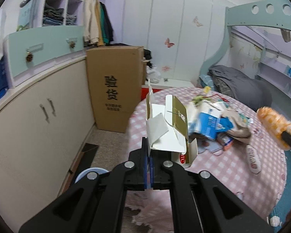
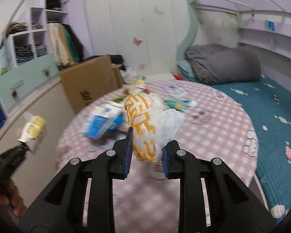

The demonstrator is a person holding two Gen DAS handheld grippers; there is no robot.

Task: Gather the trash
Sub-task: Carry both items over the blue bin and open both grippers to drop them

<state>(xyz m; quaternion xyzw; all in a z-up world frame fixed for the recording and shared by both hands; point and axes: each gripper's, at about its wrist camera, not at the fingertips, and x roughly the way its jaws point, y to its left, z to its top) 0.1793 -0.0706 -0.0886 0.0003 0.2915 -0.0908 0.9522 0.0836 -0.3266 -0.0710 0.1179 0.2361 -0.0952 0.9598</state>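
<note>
Both tools are loaded: left tool [image 1: 149,155] pinches a flap of the opened white carton [image 1: 170,128], right tool [image 2: 145,151] clamps the orange-and-white plastic bag [image 2: 145,128], both above the pink checked tabletop [image 2: 213,136]. Grips should stay firm while carrying; more litter [image 1: 209,124] remains there.

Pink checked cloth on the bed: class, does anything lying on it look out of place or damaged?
Yes. A heap of litter sits on the pink checked cloth: a crumpled blue-and-white carton, torn wrappers and paper scraps lie jumbled together, odd on a bed.
</note>
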